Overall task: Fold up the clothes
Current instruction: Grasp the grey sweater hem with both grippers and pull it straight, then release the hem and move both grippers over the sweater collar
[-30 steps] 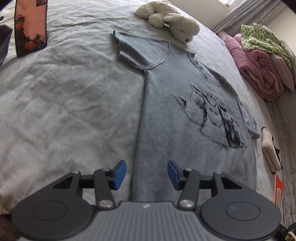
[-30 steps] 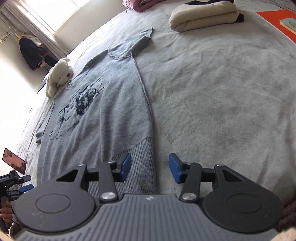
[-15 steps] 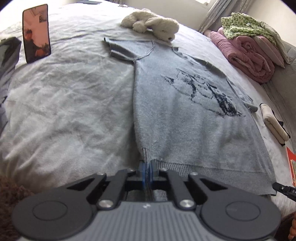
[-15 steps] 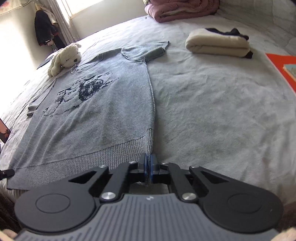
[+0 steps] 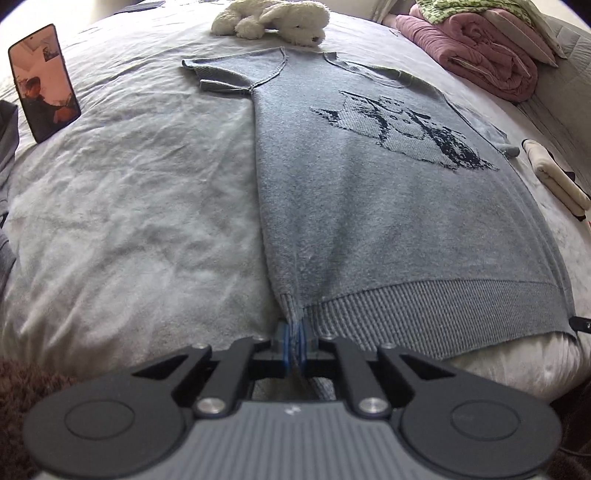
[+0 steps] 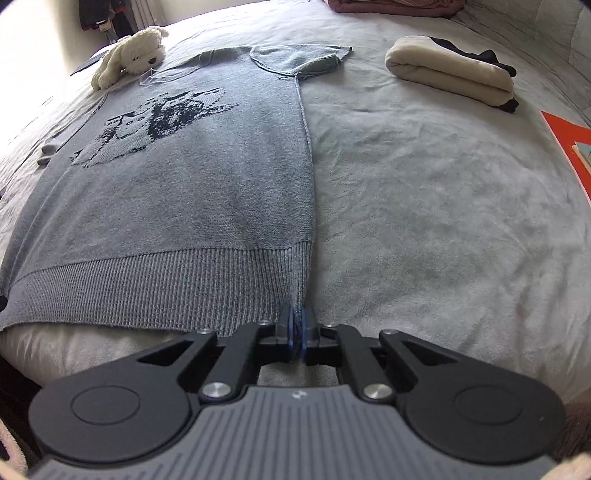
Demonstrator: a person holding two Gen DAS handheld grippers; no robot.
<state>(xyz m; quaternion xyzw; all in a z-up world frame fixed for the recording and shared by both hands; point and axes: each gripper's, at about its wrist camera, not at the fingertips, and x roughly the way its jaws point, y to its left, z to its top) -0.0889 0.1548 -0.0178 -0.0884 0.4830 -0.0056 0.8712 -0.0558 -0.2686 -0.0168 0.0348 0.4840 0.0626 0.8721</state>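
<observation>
I was working over a wide bed (image 5: 129, 206) covered in a pale grey, softly creased fleece-like blanket that filled most of both views, with bright window light washing out the upper left of the right wrist frame. A grey knitted short-sleeved sweater (image 5: 369, 206) lay flat and face up across the middle of the bed, fine-knit in the body with a coarser ribbed hem along the near edge and a dark pixelated knitted motif (image 5: 406, 133) on the chest. My left gripper (image 5: 294, 341) had its blue-padded jaws pressed together on the hem's corner at the bottom centre of the left wrist frame, the rib bunched into a narrow pleat between them. My right gripper (image 6: 296, 334) was clamped the same way on the opposite hem corner at the bottom centre of its frame, right on the side seam. A fluffy white plush toy (image 5: 273, 18) lay at the top centre of the left view, touching the sweater's collar. A phone (image 5: 44, 83) with a lit screen stood propped upright at the upper left of that view. Rolled pink bedding (image 5: 480, 62) with a green patterned cloth on top sat at the upper right. In the right wrist view a folded cream garment (image 6: 450, 70) rested at the upper right, well apart from the sweater, and an orange flat book (image 6: 569, 144) showed at the right edge.
</observation>
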